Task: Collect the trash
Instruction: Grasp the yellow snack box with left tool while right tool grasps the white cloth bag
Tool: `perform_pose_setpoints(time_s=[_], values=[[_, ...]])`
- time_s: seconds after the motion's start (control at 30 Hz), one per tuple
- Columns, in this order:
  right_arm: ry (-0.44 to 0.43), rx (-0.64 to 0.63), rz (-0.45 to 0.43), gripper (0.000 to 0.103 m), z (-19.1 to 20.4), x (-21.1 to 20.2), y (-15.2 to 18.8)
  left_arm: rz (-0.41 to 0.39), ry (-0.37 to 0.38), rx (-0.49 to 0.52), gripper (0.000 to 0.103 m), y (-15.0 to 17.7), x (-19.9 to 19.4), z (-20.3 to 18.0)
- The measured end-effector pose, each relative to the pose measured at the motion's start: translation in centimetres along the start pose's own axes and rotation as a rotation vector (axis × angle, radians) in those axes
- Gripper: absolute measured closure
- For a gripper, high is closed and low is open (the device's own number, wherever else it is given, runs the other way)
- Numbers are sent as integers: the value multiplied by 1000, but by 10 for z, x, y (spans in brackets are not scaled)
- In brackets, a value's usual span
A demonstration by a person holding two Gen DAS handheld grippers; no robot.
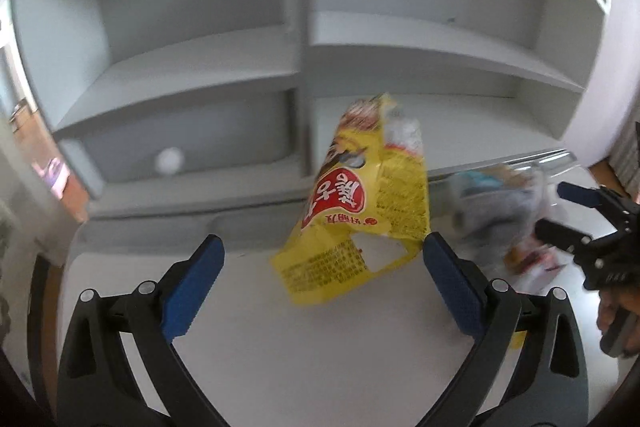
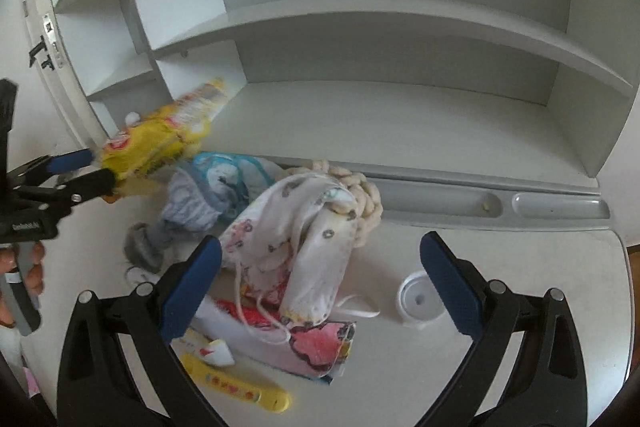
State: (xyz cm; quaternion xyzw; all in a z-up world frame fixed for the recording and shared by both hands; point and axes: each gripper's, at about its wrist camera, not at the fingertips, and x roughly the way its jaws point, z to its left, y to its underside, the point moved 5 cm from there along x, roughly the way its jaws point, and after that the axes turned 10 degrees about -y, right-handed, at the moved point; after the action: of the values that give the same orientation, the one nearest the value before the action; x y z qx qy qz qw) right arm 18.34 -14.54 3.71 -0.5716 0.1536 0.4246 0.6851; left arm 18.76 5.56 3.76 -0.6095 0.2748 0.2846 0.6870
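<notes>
Currently both grippers' fingers stand apart. Left gripper (image 1: 322,259) frames a yellow snack wrapper (image 1: 360,199), centre frame, unclamped above the white worktop (image 1: 320,347). Right gripper (image 2: 320,255) faces a cloth pile (image 2: 296,235). Grey shelving (image 2: 360,19) fills the upper frame.

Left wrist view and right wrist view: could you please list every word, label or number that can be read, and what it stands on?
Yellow wrapper: large white Korean lettering in a red oval, upside down and blurred; not surely readable.
Same wrapper, small black print: too small to read.
Left gripper, white label on its body: too small to read.
No other text is legible.
</notes>
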Motion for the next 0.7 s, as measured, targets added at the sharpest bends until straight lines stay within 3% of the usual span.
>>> perform_pose_setpoints(time_s=[0.2, 0.27, 0.33, 0.5, 0.57, 0.7], values=[[-2, 22, 15, 22, 0, 11, 3, -13, 35, 29, 6, -15, 6, -6], [-11, 20, 27, 29, 3, 17, 2, 10, 97, 20, 6, -23, 17, -15], [-15, 19, 37, 40, 5, 19, 5, 48, 167, -16, 6, -30, 32, -19], [-59, 31, 22, 71, 6, 16, 8, 103, 185, -47, 6, -35, 67, -20], [-72, 43, 8, 73, 2, 11, 8, 119, 223, -78, 6, -35, 71, -23], [-53, 58, -11, 73, -7, 4, 6, 86, 197, -63, 7, -37, 59, -27]])
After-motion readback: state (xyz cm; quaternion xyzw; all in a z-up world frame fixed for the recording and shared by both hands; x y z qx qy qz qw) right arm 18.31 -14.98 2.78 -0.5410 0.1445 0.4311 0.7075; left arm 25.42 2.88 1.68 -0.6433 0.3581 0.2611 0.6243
